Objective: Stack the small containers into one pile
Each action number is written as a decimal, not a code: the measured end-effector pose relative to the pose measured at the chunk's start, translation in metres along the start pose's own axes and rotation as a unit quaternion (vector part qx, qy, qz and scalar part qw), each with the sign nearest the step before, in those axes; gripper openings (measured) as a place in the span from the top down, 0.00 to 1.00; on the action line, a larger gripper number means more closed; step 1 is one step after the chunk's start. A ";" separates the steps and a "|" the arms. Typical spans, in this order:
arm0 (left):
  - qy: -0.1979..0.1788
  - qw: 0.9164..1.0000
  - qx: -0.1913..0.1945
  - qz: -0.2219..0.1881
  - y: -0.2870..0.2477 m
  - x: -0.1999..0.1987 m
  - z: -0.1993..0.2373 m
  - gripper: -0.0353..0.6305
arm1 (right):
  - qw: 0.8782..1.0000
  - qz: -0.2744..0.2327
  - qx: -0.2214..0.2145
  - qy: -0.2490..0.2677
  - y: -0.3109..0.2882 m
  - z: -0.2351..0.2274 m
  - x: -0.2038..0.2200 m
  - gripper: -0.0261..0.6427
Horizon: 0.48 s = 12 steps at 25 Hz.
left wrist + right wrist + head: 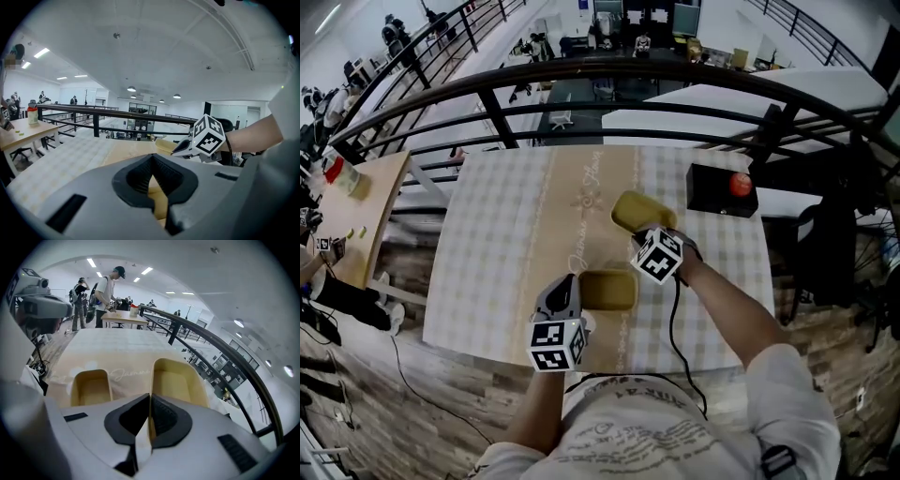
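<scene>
Right gripper (150, 404): jaws almost closed, pinching the near wall of the far container (178, 380). Left gripper (152, 187): jaws narrow, clamped on the wall of the near container (607, 289), which sits mid-tabletop (506, 244).

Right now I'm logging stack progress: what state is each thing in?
Near tan rectangular plastic container: empty, upright, rim held.
Far tan rectangular plastic container: empty, rim held.
Left gripper: fingers shut on near container.
Right gripper: fingers shut on far container.
</scene>
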<state>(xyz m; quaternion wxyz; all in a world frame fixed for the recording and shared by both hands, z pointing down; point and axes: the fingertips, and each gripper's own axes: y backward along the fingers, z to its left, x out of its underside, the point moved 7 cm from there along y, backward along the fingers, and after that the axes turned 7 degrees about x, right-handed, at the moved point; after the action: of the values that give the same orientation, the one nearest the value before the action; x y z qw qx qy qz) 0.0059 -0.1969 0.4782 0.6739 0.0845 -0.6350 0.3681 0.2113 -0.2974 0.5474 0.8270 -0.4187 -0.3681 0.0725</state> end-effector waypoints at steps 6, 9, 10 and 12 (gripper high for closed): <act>0.004 1.000 0.006 -0.014 0.016 0.000 0.009 0.94 | 0.998 -0.028 -0.017 0.054 0.039 0.047 -0.031 0.94; 0.009 1.000 0.006 -0.021 0.027 0.002 0.015 0.94 | 0.996 -0.033 -0.026 0.084 0.046 0.077 -0.036 0.94; 0.010 1.000 0.006 -0.023 0.031 0.003 0.018 0.94 | 0.995 -0.032 -0.028 0.094 0.047 0.087 -0.035 0.94; 0.013 1.000 0.004 -0.026 0.037 0.006 0.023 0.94 | 0.993 -0.030 -0.035 0.109 0.046 0.105 -0.034 0.94</act>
<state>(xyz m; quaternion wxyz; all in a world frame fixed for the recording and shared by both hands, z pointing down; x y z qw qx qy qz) -0.0355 -0.1814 0.4752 0.6914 0.0992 -0.6221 0.3538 0.1256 -0.2153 0.5338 0.8491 -0.4414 -0.2901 -0.0109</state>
